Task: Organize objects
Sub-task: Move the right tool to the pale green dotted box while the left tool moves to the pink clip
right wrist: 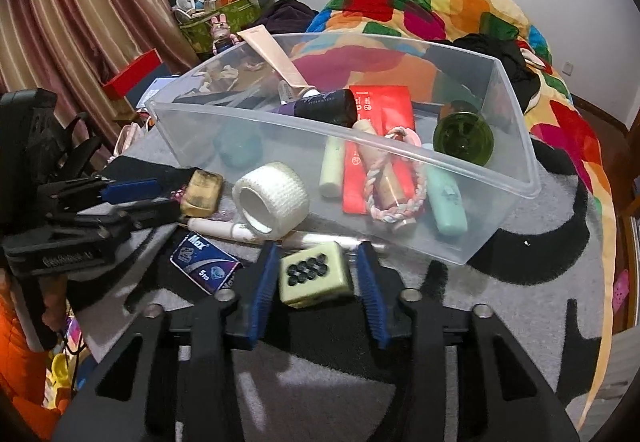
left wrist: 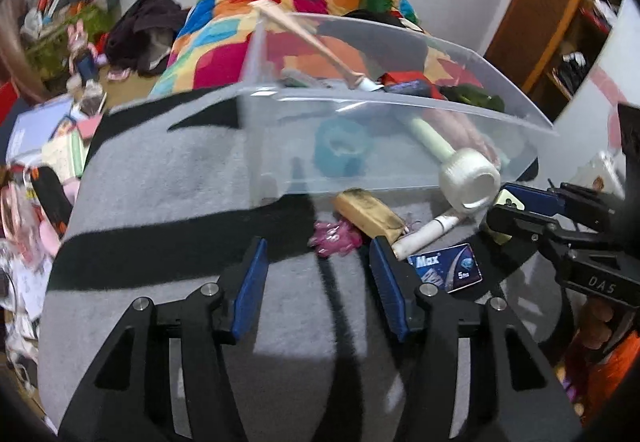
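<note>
A clear plastic bin (right wrist: 516,146) stands on a grey and black rug (right wrist: 520,302); it also shows in the left wrist view (left wrist: 280,146). It holds tubes, a red packet (right wrist: 396,102), a braided band (right wrist: 416,194) and a green glass (right wrist: 464,138). In front lie a white tape roll (right wrist: 272,198), a yellow soap bar (right wrist: 202,192), a white tube (right wrist: 224,228) and a blue Max box (right wrist: 204,262). My right gripper (right wrist: 318,274) grips a pale green cube with dark buttons (right wrist: 314,278). My left gripper (left wrist: 318,262) is open and empty, near pink beads (left wrist: 334,238).
A colourful quilt (right wrist: 420,14) is heaped behind the bin. Clutter, boxes and a green basket (right wrist: 224,18) crowd the far left by a striped curtain (right wrist: 80,22). A wooden shelf (left wrist: 560,22) stands at the right in the left wrist view.
</note>
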`<control>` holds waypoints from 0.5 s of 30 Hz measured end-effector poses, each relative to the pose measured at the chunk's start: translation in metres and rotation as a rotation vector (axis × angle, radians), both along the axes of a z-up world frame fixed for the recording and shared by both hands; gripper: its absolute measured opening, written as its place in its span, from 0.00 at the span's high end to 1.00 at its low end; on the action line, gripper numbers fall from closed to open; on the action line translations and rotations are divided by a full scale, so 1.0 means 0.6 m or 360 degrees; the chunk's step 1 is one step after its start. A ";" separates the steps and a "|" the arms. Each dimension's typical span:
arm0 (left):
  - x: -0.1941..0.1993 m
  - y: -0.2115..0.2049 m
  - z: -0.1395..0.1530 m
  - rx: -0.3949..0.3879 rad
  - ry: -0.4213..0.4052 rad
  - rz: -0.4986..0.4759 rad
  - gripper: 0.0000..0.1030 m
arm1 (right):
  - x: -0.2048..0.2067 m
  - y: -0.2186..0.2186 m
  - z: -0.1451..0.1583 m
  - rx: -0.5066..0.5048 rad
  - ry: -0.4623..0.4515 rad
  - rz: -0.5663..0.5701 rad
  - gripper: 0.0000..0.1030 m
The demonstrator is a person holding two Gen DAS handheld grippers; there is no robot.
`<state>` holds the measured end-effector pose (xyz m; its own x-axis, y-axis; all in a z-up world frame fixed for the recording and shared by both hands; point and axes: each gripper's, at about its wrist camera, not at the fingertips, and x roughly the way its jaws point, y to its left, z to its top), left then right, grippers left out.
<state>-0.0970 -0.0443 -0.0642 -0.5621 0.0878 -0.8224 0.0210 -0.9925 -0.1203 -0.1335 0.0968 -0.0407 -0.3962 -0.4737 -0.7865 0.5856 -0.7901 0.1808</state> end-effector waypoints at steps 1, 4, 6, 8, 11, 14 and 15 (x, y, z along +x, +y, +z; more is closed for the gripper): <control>-0.002 0.003 0.001 0.0002 0.0002 -0.0010 0.49 | 0.001 -0.001 0.000 0.0003 0.0004 0.0001 0.68; -0.011 0.002 0.000 0.0045 -0.0005 -0.0006 0.49 | 0.007 -0.002 0.002 0.0017 0.0021 0.0009 0.68; -0.014 0.000 0.000 0.0058 -0.0011 -0.0005 0.49 | 0.011 0.001 0.003 0.0019 0.0025 0.0020 0.68; -0.015 -0.005 0.000 0.0052 -0.0014 0.0013 0.55 | 0.016 0.004 0.004 0.0021 0.0026 0.0027 0.68; -0.011 -0.019 -0.002 0.0064 -0.0018 0.0042 0.60 | 0.021 0.013 0.005 0.0014 0.0023 0.0031 0.69; -0.008 -0.028 -0.004 0.0055 -0.0026 0.0073 0.60 | 0.025 0.020 0.006 0.0012 0.0022 0.0030 0.69; -0.008 -0.027 -0.003 0.0048 -0.0027 0.0071 0.60 | 0.025 0.022 0.006 0.0012 0.0021 0.0029 0.69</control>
<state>-0.1020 -0.0604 -0.0663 -0.5518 0.0879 -0.8293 0.0673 -0.9865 -0.1493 -0.1183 0.1098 -0.0370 -0.3978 -0.4749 -0.7850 0.6021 -0.7807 0.1671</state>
